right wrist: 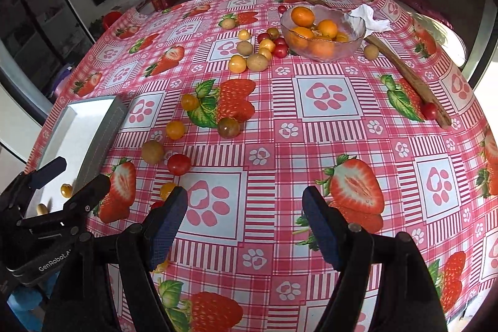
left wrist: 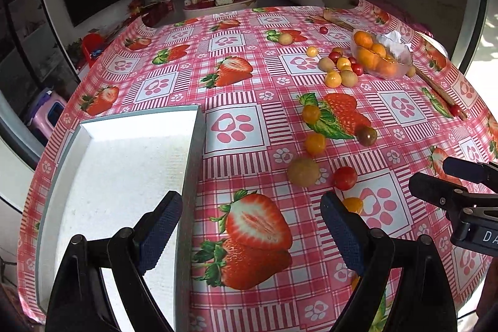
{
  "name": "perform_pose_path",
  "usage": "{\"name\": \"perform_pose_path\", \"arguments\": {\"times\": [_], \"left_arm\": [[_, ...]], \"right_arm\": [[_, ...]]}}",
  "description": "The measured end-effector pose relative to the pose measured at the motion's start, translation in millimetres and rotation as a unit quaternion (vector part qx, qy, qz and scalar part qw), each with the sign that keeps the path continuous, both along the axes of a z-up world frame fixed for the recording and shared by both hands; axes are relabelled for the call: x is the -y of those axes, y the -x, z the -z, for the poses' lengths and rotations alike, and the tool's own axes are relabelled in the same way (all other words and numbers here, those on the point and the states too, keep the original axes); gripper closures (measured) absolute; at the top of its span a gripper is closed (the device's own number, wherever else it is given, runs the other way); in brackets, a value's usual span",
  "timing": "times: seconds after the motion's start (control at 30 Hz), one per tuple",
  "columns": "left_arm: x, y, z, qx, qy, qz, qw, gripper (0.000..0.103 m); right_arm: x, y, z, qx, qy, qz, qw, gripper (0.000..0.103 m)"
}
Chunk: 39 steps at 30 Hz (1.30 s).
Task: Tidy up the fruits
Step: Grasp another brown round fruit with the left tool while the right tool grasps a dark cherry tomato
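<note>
Small tomatoes and round fruits lie loose on the strawberry tablecloth: a red tomato [left wrist: 345, 178] [right wrist: 179, 164], a tan fruit [left wrist: 303, 172] [right wrist: 152, 151], a yellow tomato [left wrist: 315, 143] [right wrist: 175, 129] and a far cluster [left wrist: 339, 69] [right wrist: 256, 52]. A white tray [left wrist: 193, 151] [right wrist: 102, 126] stands at the left; it holds two small fruits [right wrist: 66, 190]. My left gripper [left wrist: 251, 223] [right wrist: 70, 176] is open and empty over the tray's right wall. My right gripper [right wrist: 245, 215] [left wrist: 432, 176] is open and empty above the cloth.
A glass bowl [left wrist: 401, 64] [right wrist: 351, 45] of oranges stands at the far right, with crumpled tissue [right wrist: 370, 19] and a long wooden stick [right wrist: 407, 77] beside it. A red tomato [right wrist: 429, 110] rests against the stick. The table edge curves round the far side.
</note>
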State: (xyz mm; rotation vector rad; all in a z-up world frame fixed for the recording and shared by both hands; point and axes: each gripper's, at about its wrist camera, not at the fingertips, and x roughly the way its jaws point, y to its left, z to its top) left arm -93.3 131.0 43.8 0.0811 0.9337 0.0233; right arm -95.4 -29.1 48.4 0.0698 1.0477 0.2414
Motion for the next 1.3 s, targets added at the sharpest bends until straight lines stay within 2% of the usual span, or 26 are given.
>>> {"name": "perform_pose_path", "arguments": {"times": [0.13,0.23,0.37,0.53,0.57,0.6,0.63,0.73,0.77,0.8,0.83,0.93,1.13,1.3], "left_arm": [[2.7,-15.3,15.4,-0.019,-0.015,0.001,0.9997,0.012],[1.8,-21.9,24.6,-0.031,-0.015,0.002,0.9994,0.012],[9.1,-28.8,28.3,-0.030,-0.024,0.015,0.9992,0.012],[15.0,-41.2,33.6,-0.028,-0.018,0.021,0.9992,0.012],[16.3,-42.9,33.6,-0.027,-0.018,0.023,0.9992,0.014],[17.4,-44.1,33.1,-0.025,-0.016,0.027,0.9992,0.022],[18.7,-45.2,32.3,-0.024,-0.013,0.031,0.9992,0.025],[22.2,-48.7,31.1,-0.024,-0.003,0.041,0.9989,0.044],[22.9,-49.4,31.1,-0.025,0.006,0.046,0.9986,0.056],[23.7,-49.4,30.9,-0.026,0.016,0.052,0.9982,0.068],[24.8,-48.7,31.0,-0.027,0.027,0.059,0.9975,0.073],[25.5,-45.9,30.9,-0.027,0.032,0.061,0.9972,0.074],[10.5,-34.9,26.6,-0.036,0.084,0.044,0.9948,0.074],[3.1,-19.4,17.7,-0.032,0.093,0.037,0.9945,0.075]], "right_arm": [[0.0,-14.8,9.9,-0.004,-0.004,0.001,1.000,0.024],[-3.5,-26.6,17.5,-0.007,-0.002,-0.002,1.000,0.028],[-9.3,-41.7,28.9,-0.015,-0.001,-0.008,1.000,0.035],[-20.7,-53.7,29.3,-0.002,0.005,-0.024,1.000,0.035],[-22.9,-56.0,29.4,-0.001,0.006,-0.026,1.000,0.035],[-25.0,-58.2,29.6,0.001,0.010,-0.028,1.000,0.036],[-27.3,-60.2,29.7,0.003,0.014,-0.031,0.999,0.038],[-33.8,-63.1,29.7,0.008,0.027,-0.043,0.999,0.059],[-35.3,-63.2,29.9,0.009,0.030,-0.047,0.998,0.072],[-35.5,-62.8,30.0,0.009,0.030,-0.048,0.998,0.080],[-33.7,-62.8,29.8,0.008,0.025,-0.046,0.999,0.080],[-24.5,-60.3,29.2,-0.003,-0.001,-0.034,0.999,0.080],[-8.1,-42.6,25.2,-0.019,-0.033,-0.022,0.999,0.080],[1.2,-25.8,21.6,-0.027,-0.051,-0.015,0.998,0.080]]}}
